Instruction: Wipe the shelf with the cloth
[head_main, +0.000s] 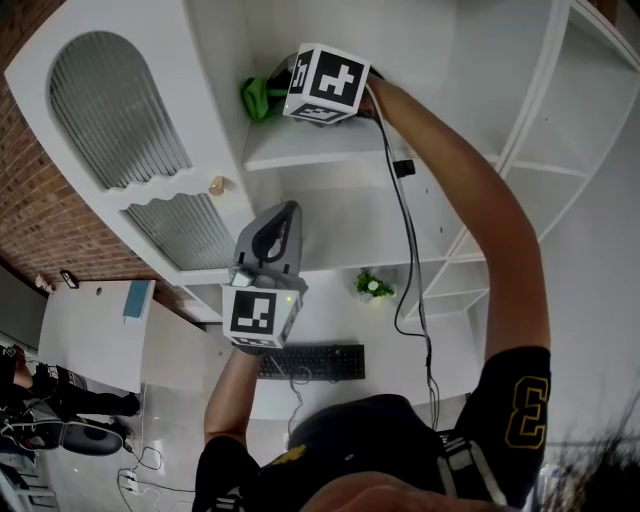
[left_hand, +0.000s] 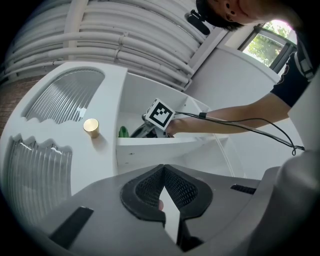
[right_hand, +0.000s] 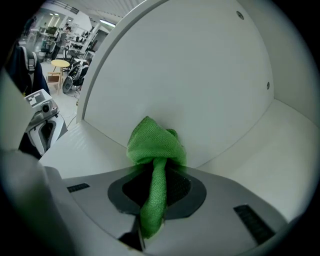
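Two claws, one in each hand. Right claw (right_hand: 157, 187) clenched on the cloth (right_hand: 154, 147): a green strip pinched between the dark pads and trailing towards the bottom edge of the right gripper view, with a bunched wad standing out past the tips. Wad pressed against the seam where two white panels of the shelf (right_hand: 80, 142) meet, at the centre of that frame.

Seen from the head view: cloth (head_main: 258, 98) at top centre, just left of the right claw's marker cube (head_main: 325, 82), lying at the left end of the upper shelf board (head_main: 330, 150). Bare arm reaching up to it from the right of the frame, black cable (head_main: 405, 230) hanging below it.

Left claw (left_hand: 163, 192) closed too, pads meeting at the tips with only a thin wedge of light lower down. Nothing gripped. Held in the air at centre left of the head view (head_main: 283, 222), lower in the frame than the shelf board, well apart from the cloth.

Counted: one cloth, two claws, two marker cubes. One brass knob (head_main: 216, 185) between two ribbed door panes (head_main: 115, 105) at upper left. One keyboard (head_main: 310, 360) and one small plant (head_main: 372, 287) on a white tabletop (head_main: 320, 318) at lower centre.
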